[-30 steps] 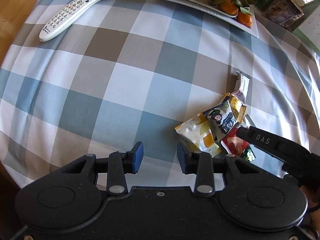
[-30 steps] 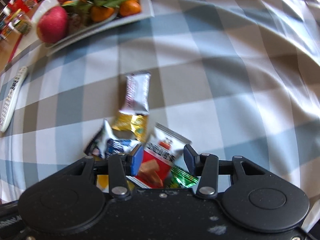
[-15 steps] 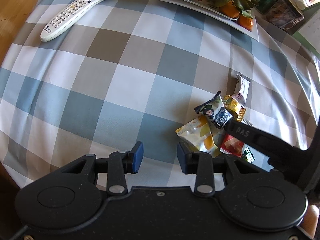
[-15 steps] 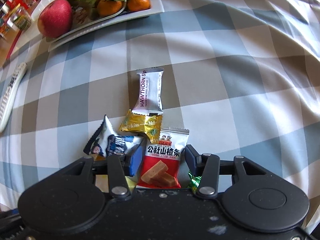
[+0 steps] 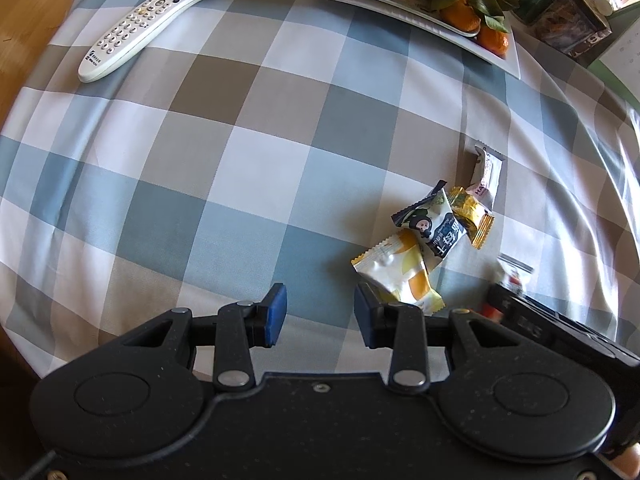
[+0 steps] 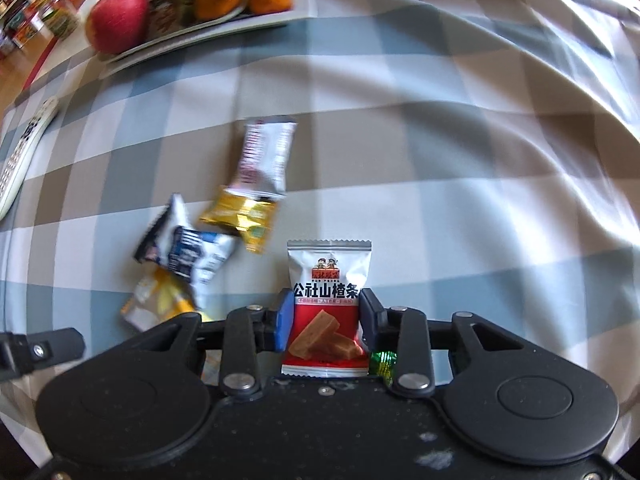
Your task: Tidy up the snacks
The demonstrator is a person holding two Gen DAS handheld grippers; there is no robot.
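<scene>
My right gripper (image 6: 323, 316) is shut on a red and white hawthorn snack packet (image 6: 328, 300) and holds it apart from the pile. The packet shows blurred in the left wrist view (image 5: 514, 272). A small pile lies on the checked cloth: a yellow and white packet (image 5: 400, 272), a dark blue packet (image 5: 434, 228), a gold packet (image 5: 472, 214) and a white hawthorn bar (image 5: 486, 176). A green wrapper (image 6: 382, 362) shows under my right finger. My left gripper (image 5: 320, 312) is open and empty, just left of the yellow packet.
A white remote (image 5: 148, 20) lies at the far left. A white fruit plate (image 5: 400, 4) with an apple (image 6: 116, 18) and oranges (image 6: 224, 0) stands at the back. Tins and boxes (image 5: 568, 16) stand at the back right. The table edge falls off at the left.
My right gripper has closed on the red and white packet and pulled it right, away from the pile. My left gripper has hardly moved.
</scene>
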